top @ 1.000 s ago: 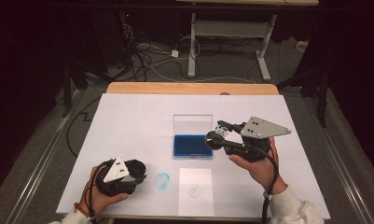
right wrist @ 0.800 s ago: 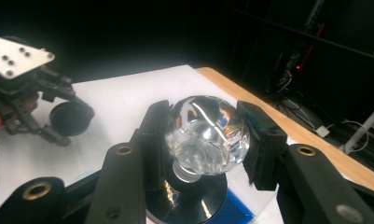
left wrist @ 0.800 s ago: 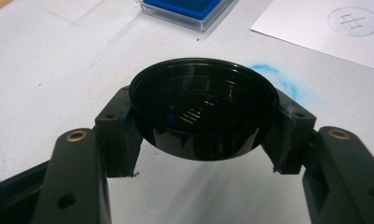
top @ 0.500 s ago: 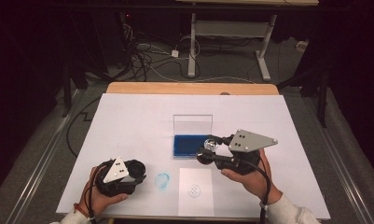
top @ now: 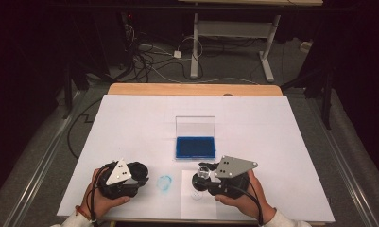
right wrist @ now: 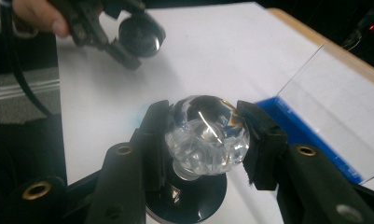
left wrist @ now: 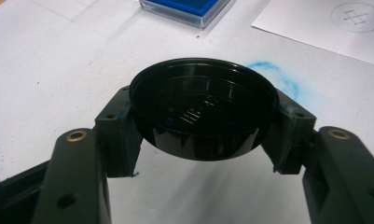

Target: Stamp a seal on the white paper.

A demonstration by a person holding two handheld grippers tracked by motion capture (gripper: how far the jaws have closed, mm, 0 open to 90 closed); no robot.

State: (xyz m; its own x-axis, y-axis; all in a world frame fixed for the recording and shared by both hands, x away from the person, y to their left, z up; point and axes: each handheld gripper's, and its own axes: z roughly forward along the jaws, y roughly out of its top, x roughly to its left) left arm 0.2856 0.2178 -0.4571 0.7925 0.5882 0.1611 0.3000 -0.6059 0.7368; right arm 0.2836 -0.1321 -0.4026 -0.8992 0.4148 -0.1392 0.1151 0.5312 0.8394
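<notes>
Left gripper [left wrist: 201,116] is clamped on a round black cap [left wrist: 203,109], pads tight on both sides, held just over the white table sheet [top: 130,127] next to a blue smudge [top: 164,182]. Right gripper [right wrist: 204,135] is squeezed onto the clear faceted knob of a stamp [right wrist: 205,135], black base underneath, sitting low over the small paper [top: 196,201] in front of the open blue ink pad [top: 195,147].

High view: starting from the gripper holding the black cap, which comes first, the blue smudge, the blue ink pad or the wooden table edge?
1. Round blue smudge, just right of the left gripper.
2. Rectangular blue ink pad, farther up and right.
3. Wooden table edge, at the far side.
</notes>
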